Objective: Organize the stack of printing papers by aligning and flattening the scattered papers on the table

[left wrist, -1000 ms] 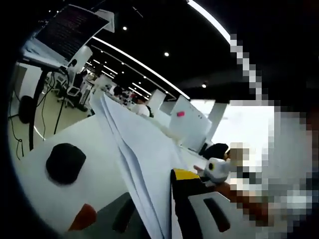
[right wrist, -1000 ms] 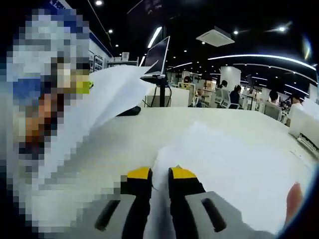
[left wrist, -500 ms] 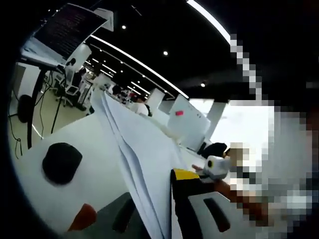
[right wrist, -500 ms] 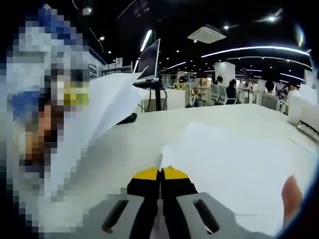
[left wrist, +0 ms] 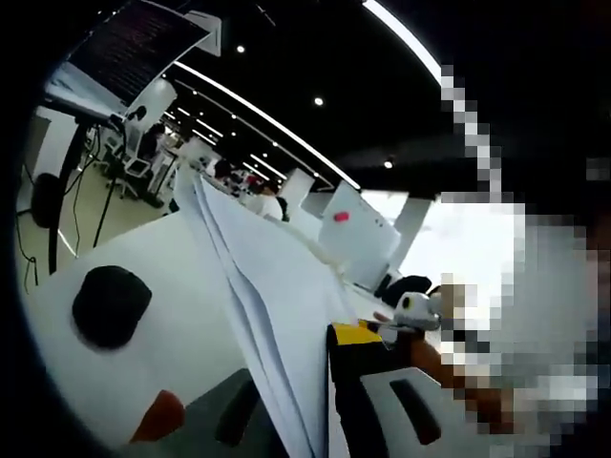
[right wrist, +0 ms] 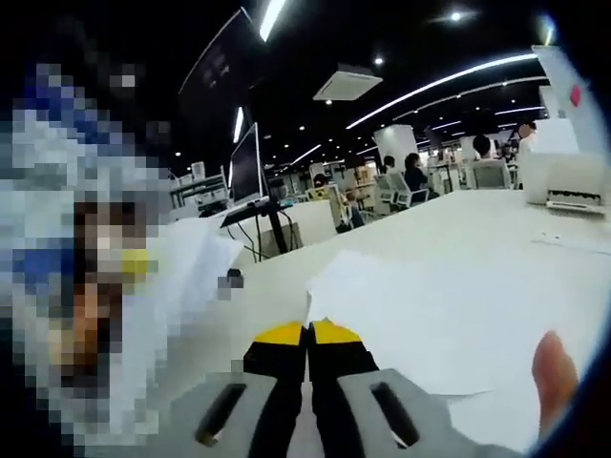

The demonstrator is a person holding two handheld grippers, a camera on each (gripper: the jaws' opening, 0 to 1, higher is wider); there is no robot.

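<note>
Still early, by the look of it. Left gripper [left wrist: 320, 382] clamped on a fanned sheaf of papers [left wrist: 258, 296], rising from bottom centre. Right gripper [right wrist: 307, 336] pinched shut on 1 sheet's corner [right wrist: 420, 315], centre right, over the table [right wrist: 477, 215]. Edges unaligned; squaring and flattening left.

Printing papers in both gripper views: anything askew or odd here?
Yes. The stack of papers in the left gripper is splayed, sheet edges fanned apart rather than flush. The right gripper pinches a separate sheet lying apart on the table.
</note>
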